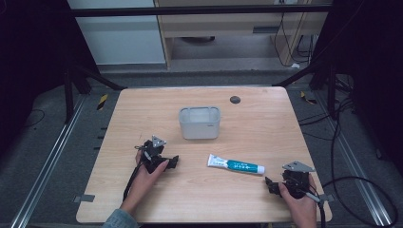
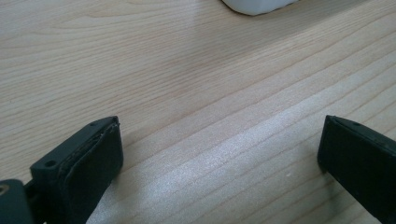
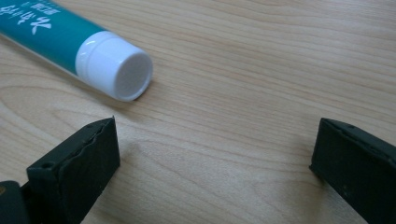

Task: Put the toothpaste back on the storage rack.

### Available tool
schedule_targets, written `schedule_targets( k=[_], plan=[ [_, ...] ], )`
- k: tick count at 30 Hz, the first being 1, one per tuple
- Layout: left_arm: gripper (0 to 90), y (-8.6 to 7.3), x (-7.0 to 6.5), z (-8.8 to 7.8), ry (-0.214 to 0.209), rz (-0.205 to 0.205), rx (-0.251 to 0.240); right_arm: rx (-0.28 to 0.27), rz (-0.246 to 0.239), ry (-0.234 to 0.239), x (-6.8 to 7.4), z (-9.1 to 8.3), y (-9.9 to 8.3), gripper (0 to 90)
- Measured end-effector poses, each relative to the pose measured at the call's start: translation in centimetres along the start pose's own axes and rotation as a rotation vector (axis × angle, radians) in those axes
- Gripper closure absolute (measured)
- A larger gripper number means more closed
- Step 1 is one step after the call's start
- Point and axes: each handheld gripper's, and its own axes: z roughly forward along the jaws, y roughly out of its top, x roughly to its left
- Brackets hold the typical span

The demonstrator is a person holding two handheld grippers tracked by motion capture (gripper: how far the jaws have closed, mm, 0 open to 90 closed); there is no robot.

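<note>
A teal and white toothpaste tube (image 1: 235, 165) lies flat on the wooden table (image 1: 256, 123), its white cap (image 3: 115, 67) pointing toward my right gripper. A grey plastic bin (image 1: 199, 122) stands behind it at the table's middle. My right gripper (image 1: 272, 184) rests low at the front right, just short of the cap, open with bare wood between its jaws (image 3: 212, 154). My left gripper (image 1: 174, 162) sits at the front left, pointing right, open and empty (image 2: 219, 154). A corner of the bin (image 2: 257, 5) lies beyond it.
A small dark round cap (image 1: 235, 99) sits in the tabletop near the back edge. Black frame legs (image 1: 81, 76) stand at the back corners, cables trail on the floor to the right, and a metal rail (image 1: 45, 166) runs along the left.
</note>
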Motion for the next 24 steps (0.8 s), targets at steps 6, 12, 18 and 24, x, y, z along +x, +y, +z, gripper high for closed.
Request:
schedule_targets(
  k=[6,12,18,24],
  plan=[
    [0.0,0.0,0.0,0.0,0.001,0.0,0.0,0.0,-0.005,0.007,0.1,0.0,0.0,1.0],
    [0.0,0.0,0.0,0.0,-0.001,0.0,0.001,-0.006,-0.006,0.063,0.1,-0.2,0.2,7.2],
    [0.0,0.0,0.0,0.0,-0.003,-0.002,-0.001,-0.004,-0.148,-0.009,1.7,-1.6,2.6,9.5],
    [0.0,0.0,0.0,0.0,-0.003,-0.002,-0.001,-0.014,-0.314,0.035,5.0,-3.4,7.8,13.6]
  ],
)
